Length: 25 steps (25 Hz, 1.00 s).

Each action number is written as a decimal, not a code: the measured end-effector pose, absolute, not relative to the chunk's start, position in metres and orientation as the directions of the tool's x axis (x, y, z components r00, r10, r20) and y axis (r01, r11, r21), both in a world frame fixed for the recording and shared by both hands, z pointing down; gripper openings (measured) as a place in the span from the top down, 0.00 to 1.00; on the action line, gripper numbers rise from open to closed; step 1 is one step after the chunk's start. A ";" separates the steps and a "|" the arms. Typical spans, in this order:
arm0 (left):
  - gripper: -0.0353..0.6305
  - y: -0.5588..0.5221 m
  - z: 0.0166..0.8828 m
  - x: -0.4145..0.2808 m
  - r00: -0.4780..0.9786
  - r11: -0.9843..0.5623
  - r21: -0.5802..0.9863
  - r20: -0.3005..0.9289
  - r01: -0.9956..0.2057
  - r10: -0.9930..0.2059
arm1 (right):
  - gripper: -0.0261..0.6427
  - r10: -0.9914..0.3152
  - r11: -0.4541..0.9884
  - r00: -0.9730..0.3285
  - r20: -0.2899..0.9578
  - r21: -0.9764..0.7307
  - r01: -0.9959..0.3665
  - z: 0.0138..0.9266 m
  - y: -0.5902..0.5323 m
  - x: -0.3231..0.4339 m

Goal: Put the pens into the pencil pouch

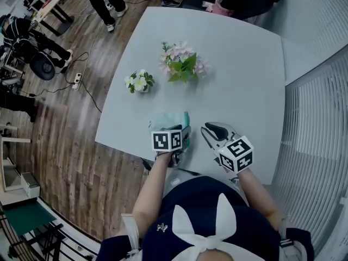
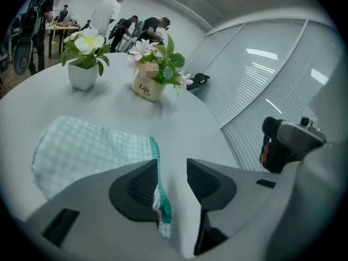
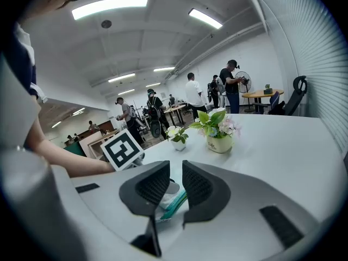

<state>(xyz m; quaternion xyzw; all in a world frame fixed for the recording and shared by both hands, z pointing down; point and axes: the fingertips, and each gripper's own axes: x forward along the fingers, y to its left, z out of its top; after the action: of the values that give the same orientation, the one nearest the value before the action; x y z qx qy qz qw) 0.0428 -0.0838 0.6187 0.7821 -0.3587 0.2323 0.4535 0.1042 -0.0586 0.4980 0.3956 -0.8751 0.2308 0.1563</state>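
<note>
Green-checked pencil pouch (image 1: 168,119) lies near the edge of the table (image 1: 234,64), its teal rim between the parted jaws of your left gripper (image 2: 172,167) — unpinched — while your right gripper (image 3: 175,170) hovers beside it, also open, probably to steady it.

Soft checked cloth pouch (image 2: 87,151), smooth matt table (image 1: 234,64), wood-plank floor (image 1: 65,145)
</note>
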 end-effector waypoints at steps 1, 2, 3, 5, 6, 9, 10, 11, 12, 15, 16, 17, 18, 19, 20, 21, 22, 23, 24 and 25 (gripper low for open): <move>0.71 -0.083 0.613 0.042 0.633 -0.332 0.540 0.681 -0.774 -0.368 | 0.85 -0.630 0.572 -0.628 0.457 -0.273 -0.773 0.499 -0.059 0.105; 0.71 -0.083 0.608 0.040 0.629 -0.333 0.533 0.674 -0.778 -0.389 | 0.85 -0.639 0.565 -0.619 0.456 -0.268 -0.781 0.499 -0.060 0.105; 0.71 -0.083 0.602 0.038 0.622 -0.335 0.524 0.667 -0.783 -0.411 | 0.85 -0.647 0.559 -0.612 0.455 -0.263 -0.786 0.500 -0.060 0.104; 0.71 -0.084 0.589 0.036 0.607 -0.343 0.501 0.651 -0.794 -0.456 | 0.85 -0.658 0.553 -0.604 0.450 -0.257 -0.793 0.498 -0.060 0.103; 0.71 -0.084 0.582 0.035 0.604 -0.349 0.493 0.640 -0.797 -0.475 | 0.85 -0.662 0.552 -0.603 0.446 -0.254 -0.794 0.497 -0.060 0.102; 0.74 -0.084 0.560 0.033 0.598 -0.371 0.469 0.604 -0.802 -0.527 | 0.88 -0.675 0.552 -0.599 0.432 -0.244 -0.798 0.494 -0.059 0.099; 0.76 -0.084 0.554 0.032 0.593 -0.378 0.458 0.595 -0.805 -0.542 | 0.89 -0.680 0.549 -0.595 0.429 -0.241 -0.801 0.493 -0.059 0.099; 0.78 -0.083 0.547 0.031 0.589 -0.386 0.445 0.587 -0.808 -0.555 | 0.89 -0.686 0.545 -0.590 0.426 -0.237 -0.804 0.491 -0.059 0.099; 0.79 -0.083 0.541 0.031 0.584 -0.394 0.431 0.580 -0.812 -0.568 | 0.90 -0.692 0.540 -0.585 0.423 -0.235 -0.808 0.490 -0.058 0.100; 0.84 -0.081 0.524 0.030 0.567 -0.418 0.384 0.557 -0.824 -0.607 | 0.94 -0.703 0.533 -0.580 0.411 -0.236 -0.813 0.487 -0.058 0.101; 0.85 -0.080 0.520 0.030 0.559 -0.425 0.364 0.552 -0.829 -0.619 | 0.95 -0.704 0.533 -0.581 0.408 -0.238 -0.812 0.487 -0.057 0.101; 0.86 -0.079 0.516 0.029 0.550 -0.431 0.342 0.549 -0.835 -0.630 | 0.95 -0.703 0.534 -0.584 0.406 -0.241 -0.811 0.488 -0.056 0.100; 0.87 -0.078 0.513 0.028 0.541 -0.437 0.320 0.547 -0.840 -0.639 | 0.95 -0.701 0.535 -0.586 0.406 -0.243 -0.809 0.489 -0.056 0.098; 0.88 -0.077 0.510 0.027 0.534 -0.443 0.301 0.545 -0.844 -0.647 | 0.95 -0.699 0.537 -0.589 0.405 -0.245 -0.807 0.489 -0.055 0.097; 0.89 -0.075 0.507 0.027 0.528 -0.446 0.288 0.543 -0.848 -0.653 | 0.95 -0.698 0.539 -0.592 0.404 -0.247 -0.805 0.489 -0.054 0.096; 0.90 -0.074 0.505 0.026 0.523 -0.444 0.282 0.542 -0.851 -0.657 | 0.95 -0.697 0.541 -0.595 0.401 -0.250 -0.803 0.489 -0.052 0.095; 0.91 -0.072 0.503 0.025 0.517 -0.437 0.281 0.544 -0.855 -0.661 | 0.95 -0.696 0.543 -0.598 0.398 -0.253 -0.800 0.488 -0.051 0.094; 0.91 -0.070 0.502 0.024 0.508 -0.428 0.278 0.546 -0.860 -0.666 | 0.95 -0.695 0.545 -0.600 0.397 -0.254 -0.799 0.487 -0.050 0.093; 0.91 -0.067 0.501 0.023 0.500 -0.423 0.273 0.548 -0.864 -0.670 | 0.96 -0.693 0.547 -0.600 0.399 -0.252 -0.799 0.486 -0.048 0.092; 0.91 -0.065 0.499 0.023 0.496 -0.421 0.266 0.548 -0.867 -0.674 | 0.96 -0.692 0.549 -0.600 0.401 -0.248 -0.799 0.485 -0.046 0.091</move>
<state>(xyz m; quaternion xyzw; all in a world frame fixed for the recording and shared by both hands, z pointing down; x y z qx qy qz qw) 0.0227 -0.0646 0.4991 0.8231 -0.4680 0.1822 0.2652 0.0911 -0.0458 0.4846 0.4282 -0.8704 0.2058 0.1291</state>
